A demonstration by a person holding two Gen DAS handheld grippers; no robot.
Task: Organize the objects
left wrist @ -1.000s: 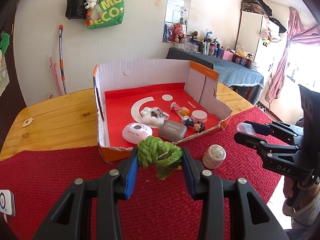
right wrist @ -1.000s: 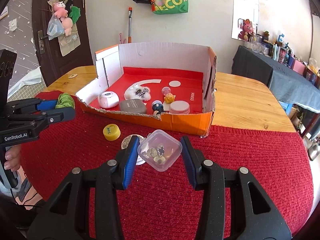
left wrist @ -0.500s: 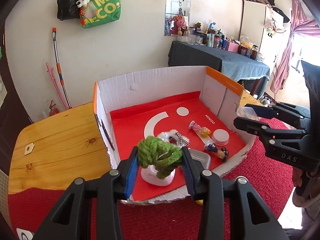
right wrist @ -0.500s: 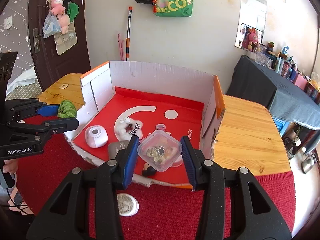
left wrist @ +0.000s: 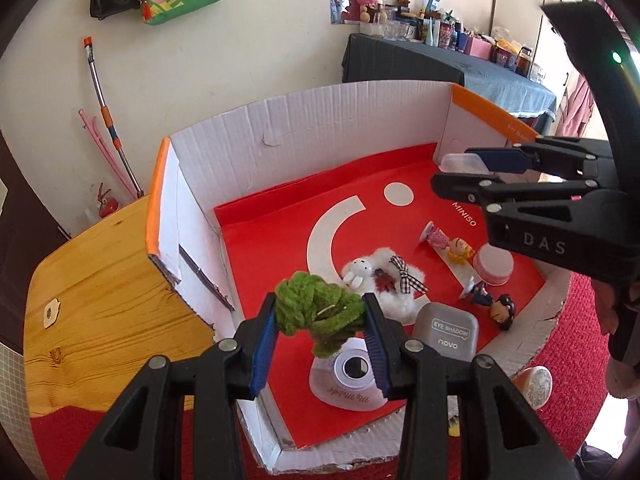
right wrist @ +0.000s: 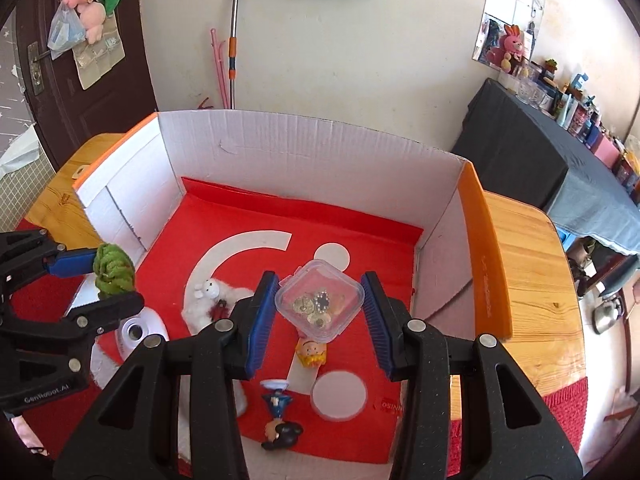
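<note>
My left gripper (left wrist: 320,320) is shut on a green fuzzy yarn bundle (left wrist: 316,312) and hangs over the near left part of the cardboard box (left wrist: 320,120), above a white round device (left wrist: 348,376). My right gripper (right wrist: 318,304) is shut on a small clear plastic box of trinkets (right wrist: 320,300), over the box's red floor (right wrist: 248,220). In the left wrist view the right gripper (left wrist: 460,172) reaches in from the right with the clear box (left wrist: 460,162). The right wrist view has the left gripper (right wrist: 108,280) and the yarn (right wrist: 114,268) at its left.
Inside the box lie a white plush toy (left wrist: 384,280), a grey eye-shadow case (left wrist: 448,332), two small figurines (left wrist: 448,244) (left wrist: 492,304) and a pink round tin (left wrist: 494,264). A round-lidded jar (left wrist: 536,384) stands outside on the red cloth (left wrist: 576,340). The wooden table (right wrist: 524,280) flanks the box.
Both grippers have moved forward from above the red cloth to over the box's interior, each still holding its object. The box now fills both views.
</note>
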